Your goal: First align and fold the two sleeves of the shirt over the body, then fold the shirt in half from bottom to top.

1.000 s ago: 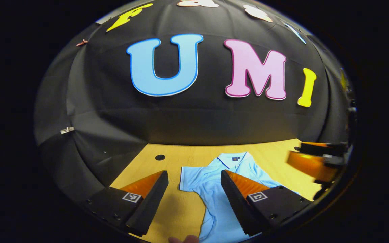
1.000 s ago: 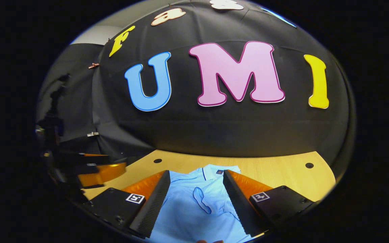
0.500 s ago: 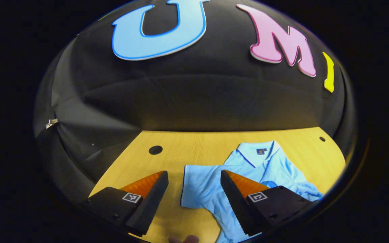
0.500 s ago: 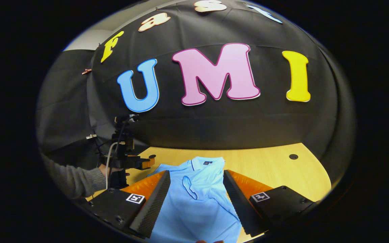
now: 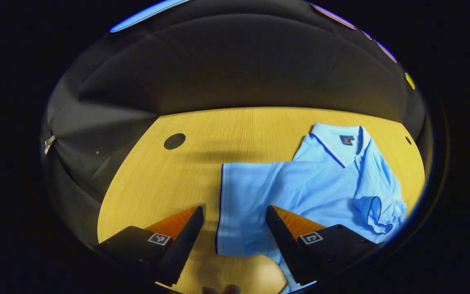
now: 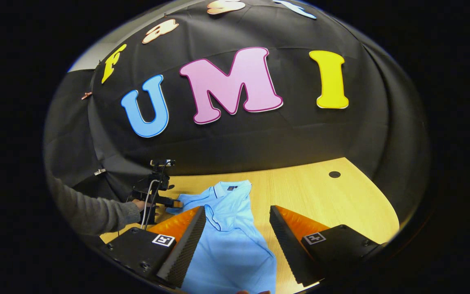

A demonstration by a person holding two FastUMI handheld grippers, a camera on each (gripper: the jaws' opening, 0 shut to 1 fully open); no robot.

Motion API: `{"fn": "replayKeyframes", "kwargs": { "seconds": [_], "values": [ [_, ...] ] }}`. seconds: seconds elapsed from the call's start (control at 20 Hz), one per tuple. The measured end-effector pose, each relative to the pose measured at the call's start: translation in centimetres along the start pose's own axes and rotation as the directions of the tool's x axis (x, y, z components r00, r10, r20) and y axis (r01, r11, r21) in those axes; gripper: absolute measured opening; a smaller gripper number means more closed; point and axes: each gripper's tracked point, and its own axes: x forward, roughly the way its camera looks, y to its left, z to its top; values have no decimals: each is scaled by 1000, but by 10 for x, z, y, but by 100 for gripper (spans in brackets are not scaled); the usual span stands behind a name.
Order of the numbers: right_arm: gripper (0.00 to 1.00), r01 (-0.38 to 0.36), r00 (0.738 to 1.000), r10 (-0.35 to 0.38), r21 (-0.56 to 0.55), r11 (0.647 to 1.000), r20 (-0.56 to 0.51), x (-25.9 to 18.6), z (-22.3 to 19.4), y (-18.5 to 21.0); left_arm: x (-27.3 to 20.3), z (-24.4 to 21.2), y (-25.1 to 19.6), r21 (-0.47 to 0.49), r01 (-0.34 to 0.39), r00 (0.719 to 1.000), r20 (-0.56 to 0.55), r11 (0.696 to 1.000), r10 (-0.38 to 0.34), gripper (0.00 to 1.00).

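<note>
A light blue polo shirt (image 5: pixel 300 192) lies flat on the wooden desk (image 5: pixel 202 147), collar toward the booth wall. Its left sleeve (image 5: pixel 239 204) spreads sideways, cuff edge just ahead of my left tool (image 5: pixel 231 228), whose fingers stand spread with nothing between them. The other sleeve (image 5: pixel 375 210) already lies over the body. My right tool (image 6: pixel 237 239) hovers released above the shirt's lower half. I judge the left tool nearer the outspread sleeve, which must swing inward across the body.
</note>
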Motion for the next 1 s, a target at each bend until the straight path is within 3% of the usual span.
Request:
{"fn": "replayKeyframes", "kwargs": {
  "seconds": [0.15, 0.25, 0.4, 0.55, 0.75, 0.9, 0.95, 1.0],
  "values": [
    [98, -3, 1000, 3, 9, 1000, -9, -1, -4, 2, 4, 1, -6, 3, 27, 1000, -7, 1000, -27, 97],
    [98, -7, 1000, 7, 14, 1000, -16, -3, -7, 3, 5, 0, -18, -37, 90, 996, -15, 995, -91, 95],
    [98, -6, 1000, 7, 15, 1000, -23, -6, -10, 2, 5, -1, -18, -84, 95, 995, -8, 992, -96, 45],
    [98, 6, 1000, -5, 23, 1000, -29, -11, -14, -3, 2, 0, -24, -112, 110, 994, -4, 988, -112, 10],
    [98, 19, 999, -18, 33, 999, -34, -18, -18, -10, -8, 2, -26, -129, 121, 993, 21, 984, -119, 6],
    [98, 25, 999, -23, 38, 999, -35, -22, -20, -12, -27, 20, -33, -114, 154, 984, 106, 982, -142, 6],
    [98, 26, 999, -24, 42, 999, -34, -23, -21, -13, -35, 27, -39, -108, 177, 977, 135, 978, -162, 2],
    [98, 27, 999, -26, 45, 999, -35, -24, -21, -14, -44, 33, -44, -101, 198, 971, 159, 975, -180, 6]
  ]
}}
